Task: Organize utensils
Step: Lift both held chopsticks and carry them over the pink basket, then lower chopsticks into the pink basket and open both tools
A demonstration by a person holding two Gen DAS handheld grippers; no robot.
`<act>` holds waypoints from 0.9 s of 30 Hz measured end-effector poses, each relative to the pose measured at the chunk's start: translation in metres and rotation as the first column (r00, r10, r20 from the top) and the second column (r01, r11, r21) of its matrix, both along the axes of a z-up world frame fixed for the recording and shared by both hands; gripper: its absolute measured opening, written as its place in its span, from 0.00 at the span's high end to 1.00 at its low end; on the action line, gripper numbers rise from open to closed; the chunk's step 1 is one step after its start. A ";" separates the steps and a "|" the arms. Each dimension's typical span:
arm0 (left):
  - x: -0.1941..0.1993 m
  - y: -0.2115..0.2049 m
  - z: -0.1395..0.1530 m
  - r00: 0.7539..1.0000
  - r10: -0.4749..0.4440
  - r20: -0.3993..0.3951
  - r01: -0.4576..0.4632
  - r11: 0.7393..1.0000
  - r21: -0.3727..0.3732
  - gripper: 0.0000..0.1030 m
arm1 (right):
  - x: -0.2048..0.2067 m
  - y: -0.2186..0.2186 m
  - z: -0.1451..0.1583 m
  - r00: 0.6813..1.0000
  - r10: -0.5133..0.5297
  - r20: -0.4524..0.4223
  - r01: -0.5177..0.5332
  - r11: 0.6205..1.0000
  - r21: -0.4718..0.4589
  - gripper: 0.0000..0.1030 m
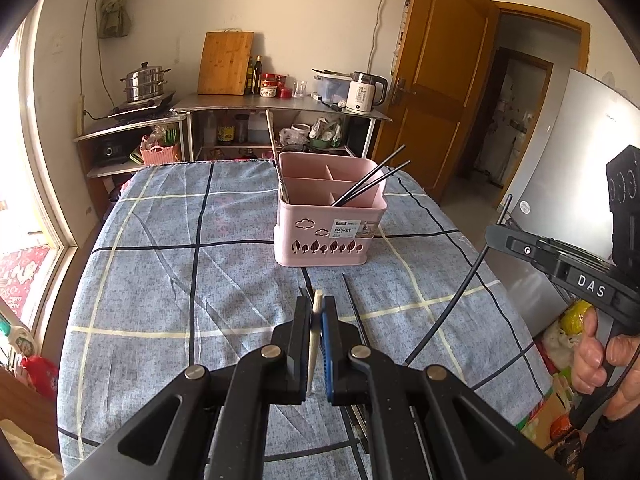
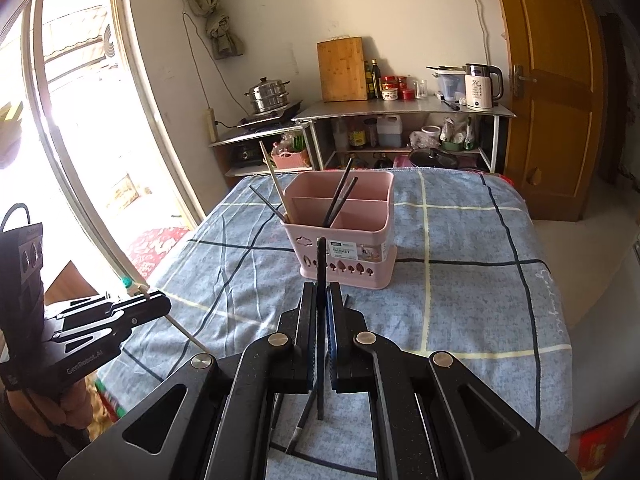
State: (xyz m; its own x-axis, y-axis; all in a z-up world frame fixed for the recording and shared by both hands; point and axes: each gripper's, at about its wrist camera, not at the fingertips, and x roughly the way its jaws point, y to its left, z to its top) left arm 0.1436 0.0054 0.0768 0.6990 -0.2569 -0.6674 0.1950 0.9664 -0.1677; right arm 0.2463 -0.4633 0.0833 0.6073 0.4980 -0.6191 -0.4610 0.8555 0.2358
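A pink utensil basket point(image 1: 330, 236) stands on the blue checked tablecloth point(image 1: 160, 264); it also shows in the right wrist view point(image 2: 344, 256). Black chopsticks point(image 1: 372, 182) lean in its right compartment, and a pale one point(image 2: 274, 184) leans at its left side. My left gripper point(image 1: 318, 308) is shut on a cream chopstick point(image 1: 314, 340) above the cloth, in front of the basket. My right gripper point(image 2: 321, 294) is shut on a black chopstick point(image 2: 320, 264), also seen curving from it in the left wrist view point(image 1: 452, 300). Another black chopstick point(image 1: 354, 304) lies on the cloth.
A steel counter point(image 1: 280, 102) behind the table holds a cutting board point(image 1: 226, 62), bottles, jars and a white kettle point(image 1: 364, 92). A steamer pot point(image 1: 144, 82) sits on a hob at left. A wooden door point(image 1: 436, 80) and a fridge point(image 1: 568, 184) stand at right.
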 end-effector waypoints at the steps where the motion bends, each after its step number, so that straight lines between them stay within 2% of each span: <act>1: 0.002 0.001 0.002 1.000 -0.003 0.001 0.003 1.000 -0.005 0.95 | 0.000 0.000 0.002 1.000 0.001 0.004 -0.001 1.000 0.001 0.96; 13: 0.050 -0.008 0.053 0.997 -0.037 0.071 0.037 0.999 -0.001 0.95 | 0.022 0.014 0.038 0.997 0.020 0.080 -0.022 1.000 0.021 0.96; 22: 0.099 -0.009 0.096 0.985 -0.021 0.171 0.026 0.999 -0.024 0.95 | 0.063 0.037 0.072 0.989 0.021 0.146 -0.032 0.997 0.074 0.96; 27: 0.126 -0.010 0.107 0.975 -0.002 0.222 0.008 1.000 -0.027 0.95 | 0.086 0.041 0.083 0.985 -0.008 0.170 -0.011 0.994 0.111 0.96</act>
